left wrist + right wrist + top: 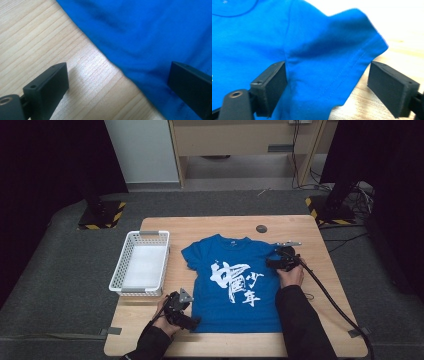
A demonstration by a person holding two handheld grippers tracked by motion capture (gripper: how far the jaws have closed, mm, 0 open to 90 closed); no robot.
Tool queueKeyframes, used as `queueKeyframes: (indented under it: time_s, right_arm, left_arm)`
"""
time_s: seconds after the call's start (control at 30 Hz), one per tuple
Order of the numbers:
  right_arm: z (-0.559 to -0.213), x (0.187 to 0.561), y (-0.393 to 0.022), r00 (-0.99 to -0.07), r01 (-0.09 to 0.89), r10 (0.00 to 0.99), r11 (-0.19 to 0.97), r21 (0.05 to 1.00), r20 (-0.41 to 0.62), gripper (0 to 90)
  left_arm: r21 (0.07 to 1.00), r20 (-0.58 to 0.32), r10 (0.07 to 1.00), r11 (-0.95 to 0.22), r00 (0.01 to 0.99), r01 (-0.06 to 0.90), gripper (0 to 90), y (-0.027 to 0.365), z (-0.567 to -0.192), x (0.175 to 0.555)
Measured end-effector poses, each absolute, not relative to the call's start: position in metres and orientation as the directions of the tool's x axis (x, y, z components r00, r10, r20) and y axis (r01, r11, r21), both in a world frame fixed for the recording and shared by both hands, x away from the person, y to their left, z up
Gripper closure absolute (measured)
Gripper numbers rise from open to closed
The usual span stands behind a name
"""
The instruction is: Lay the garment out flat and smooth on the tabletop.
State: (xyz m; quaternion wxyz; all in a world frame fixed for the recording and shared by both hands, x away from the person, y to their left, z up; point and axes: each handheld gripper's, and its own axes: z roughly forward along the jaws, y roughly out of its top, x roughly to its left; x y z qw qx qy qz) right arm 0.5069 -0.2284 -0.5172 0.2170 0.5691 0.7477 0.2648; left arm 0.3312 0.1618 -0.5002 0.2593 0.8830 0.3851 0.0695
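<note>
A blue T-shirt (227,265) with white characters lies flat, front up, on the wooden table (210,225). My left gripper (191,321) is at the shirt's lower left corner. In the left gripper view it (117,85) is open wide across the shirt's edge (150,30), with one jaw over bare wood and the other over blue cloth. My right gripper (273,264) is at the shirt's right sleeve. In the right gripper view it (327,82) is open with the sleeve (342,57) lying between the jaws, and the pads stand clear of the cloth.
A white slotted basket (142,292) stands left of the shirt, near the table's left edge. A small dark round disc (262,228) lies behind the collar. Bare wood (37,32) borders the shirt. The right gripper's cable (335,305) trails off the front right.
</note>
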Motion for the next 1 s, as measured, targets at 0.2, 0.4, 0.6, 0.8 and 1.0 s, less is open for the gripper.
queueKeyframes:
  time_s: [0.2, 0.4, 0.6, 0.8, 1.0]
  right_arm:
    - [-0.498, 0.501, -0.229, -0.265, 0.693, 0.964, 0.175, 0.7, 0.021, 15.2]
    - [-0.482, 0.495, -0.231, -0.284, 0.669, 0.958, 0.16, 0.726, 0.05, 10.7]
    - [-0.469, 0.486, -0.23, -0.313, 0.649, 0.946, 0.146, 0.747, 0.087, 9.6]
    - [-0.462, 0.474, -0.224, -0.356, 0.639, 0.929, 0.162, 0.752, 0.102, 6.9]
    - [-0.456, 0.46, -0.219, -0.398, 0.622, 0.912, 0.184, 0.761, 0.104, 5.8]
  left_arm:
    - [0.533, -0.096, 0.72, -0.546, 0.688, 0.646, 4.2, 0.16, -0.497, 0.333]
    - [0.607, -0.125, 0.738, -0.472, 0.663, 0.639, 4.1, 0.16, -0.487, 0.339]
    - [0.674, -0.155, 0.76, -0.386, 0.631, 0.63, 3.9, 0.158, -0.479, 0.351]
    - [0.719, -0.169, 0.778, -0.323, 0.605, 0.616, 3.9, 0.156, -0.471, 0.365]
    - [0.744, -0.177, 0.788, -0.285, 0.59, 0.604, 3.9, 0.148, -0.468, 0.377]
